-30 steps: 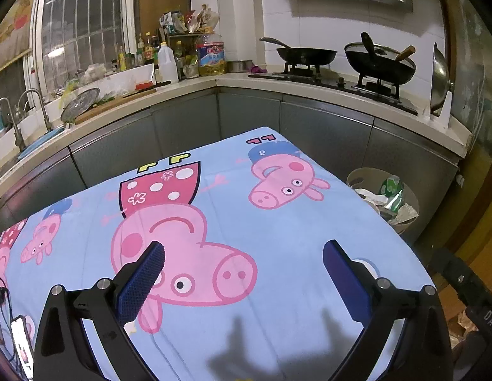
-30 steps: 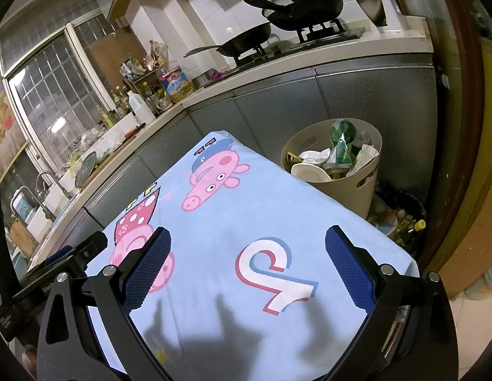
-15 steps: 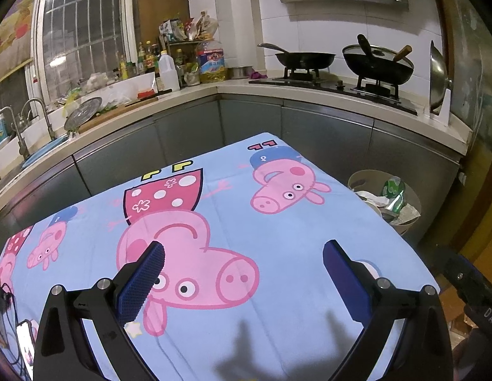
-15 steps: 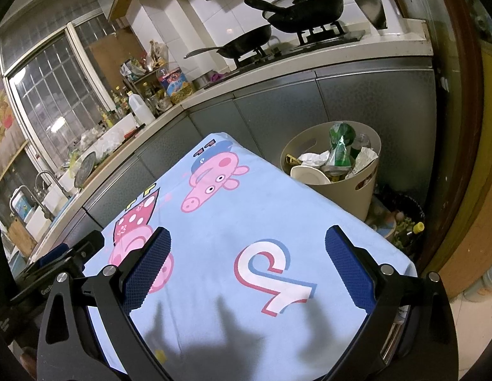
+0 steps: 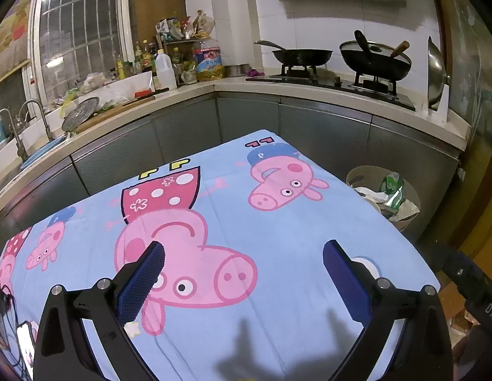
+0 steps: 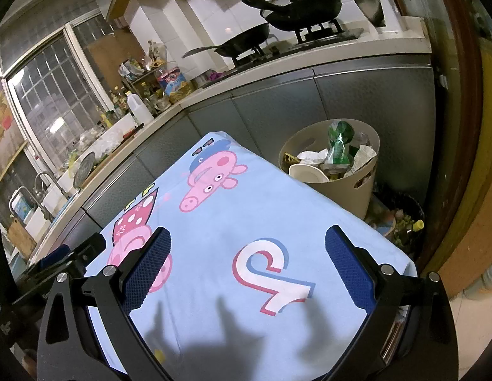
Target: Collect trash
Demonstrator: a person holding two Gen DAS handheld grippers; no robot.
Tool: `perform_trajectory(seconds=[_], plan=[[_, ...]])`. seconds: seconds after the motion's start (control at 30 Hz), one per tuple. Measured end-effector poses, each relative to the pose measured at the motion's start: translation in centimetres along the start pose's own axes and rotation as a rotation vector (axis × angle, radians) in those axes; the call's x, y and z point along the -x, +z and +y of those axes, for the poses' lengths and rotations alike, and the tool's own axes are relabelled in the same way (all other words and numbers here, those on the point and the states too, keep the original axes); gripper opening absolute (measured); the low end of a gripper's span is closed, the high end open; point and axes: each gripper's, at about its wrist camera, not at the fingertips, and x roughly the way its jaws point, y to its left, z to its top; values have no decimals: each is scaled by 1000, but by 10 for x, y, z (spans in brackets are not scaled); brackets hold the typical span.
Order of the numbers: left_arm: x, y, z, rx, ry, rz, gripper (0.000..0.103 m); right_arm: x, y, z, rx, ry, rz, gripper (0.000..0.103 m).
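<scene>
Kitchen: grey cabinets and a pale worktop run round the far side, with two woks (image 5: 374, 58) on the hob at far right.
Surface: covered by a blue cartoon-pig cloth (image 5: 277, 231); no loose trash shows on it in either view.
Bin: tan bin (image 6: 357, 171) stands on the floor just beyond the far right edge of the surface, already piled with trash (image 6: 336, 155) — green wrapper, white paper, a pale dish.
Second bin: dark bin (image 6: 401, 219) sits beside the tan one, nearer the camera, holding scraps.
Left claw: left claw (image 5: 242, 270) spread wide, nothing between its pads, hovering over the near part of the cloth.
Right claw: right claw (image 6: 247, 262) likewise spread and unladen, over the near right corner.
Change: across the last second both views differ only slightly; the left view has crept a little back and up, so the large pig sits lower in it, and neither claw has altered its spread.
Meaning: with the trash in the bin and both claws free, collecting appears finished or paused; any remaining piece lies out of view.
</scene>
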Motion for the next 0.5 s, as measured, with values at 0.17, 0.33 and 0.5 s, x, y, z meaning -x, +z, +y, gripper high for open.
perform_trajectory(seconds=[0.17,0.33,0.5], plan=[[-2,-1,-1,-5,-4,4,99,0,0,-2,-2,0,1,97],[-3,-1,-2,-6,-7,7,99,0,0,-2,-3,-3,3,97],[-3,-2,-2,-5,-6,8,99,0,0,-2,-2,-2,3,97]])
